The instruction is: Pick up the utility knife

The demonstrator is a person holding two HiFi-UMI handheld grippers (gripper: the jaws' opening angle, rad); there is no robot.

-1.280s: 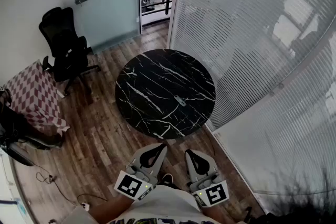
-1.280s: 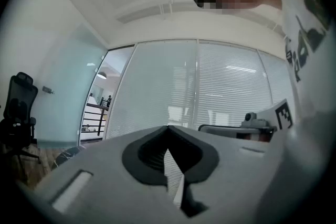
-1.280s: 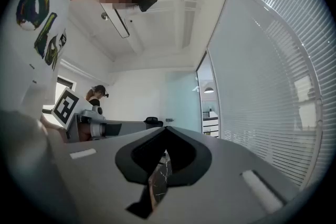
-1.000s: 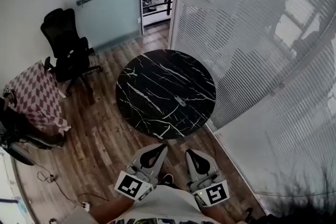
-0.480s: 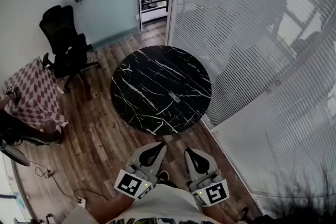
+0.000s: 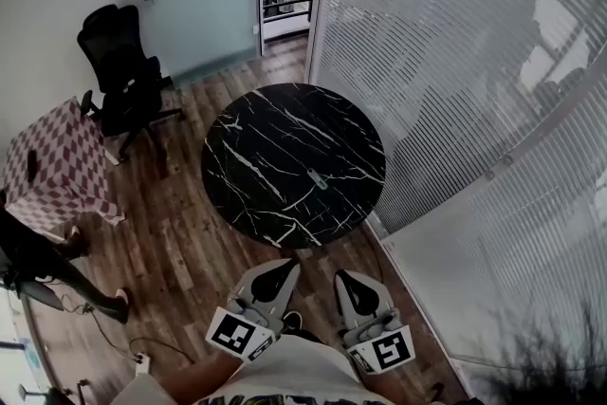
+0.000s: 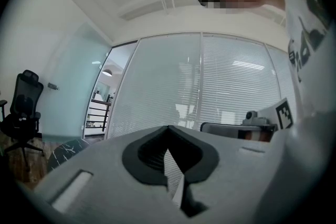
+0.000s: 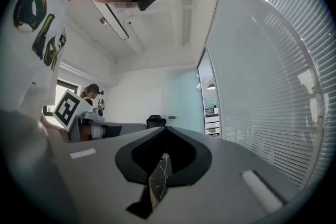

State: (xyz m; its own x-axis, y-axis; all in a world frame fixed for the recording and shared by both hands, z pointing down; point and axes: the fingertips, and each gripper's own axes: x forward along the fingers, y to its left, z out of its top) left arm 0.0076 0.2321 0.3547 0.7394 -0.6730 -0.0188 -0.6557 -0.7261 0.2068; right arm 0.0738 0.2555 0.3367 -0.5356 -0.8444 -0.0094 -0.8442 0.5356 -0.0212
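Note:
The utility knife, small and grey, lies near the middle of a round black marble table in the head view. Both grippers hang low in that view, well short of the table's near edge and over the wooden floor. My left gripper has its jaws together with nothing in them, and its own view shows the tips meeting in front of a blind-covered glass wall. My right gripper is shut and empty too; a sliver of the marble table shows through its closed jaws.
A black office chair and a stand under a checked cloth are left of the table. A glass wall with blinds curves along the right. A person's legs and floor cables are at the lower left.
The head view has swung slightly, so the table sits a little to the left. A person's legs have stepped in at the lower left. Both grippers stay shut, in the same spot of the picture.

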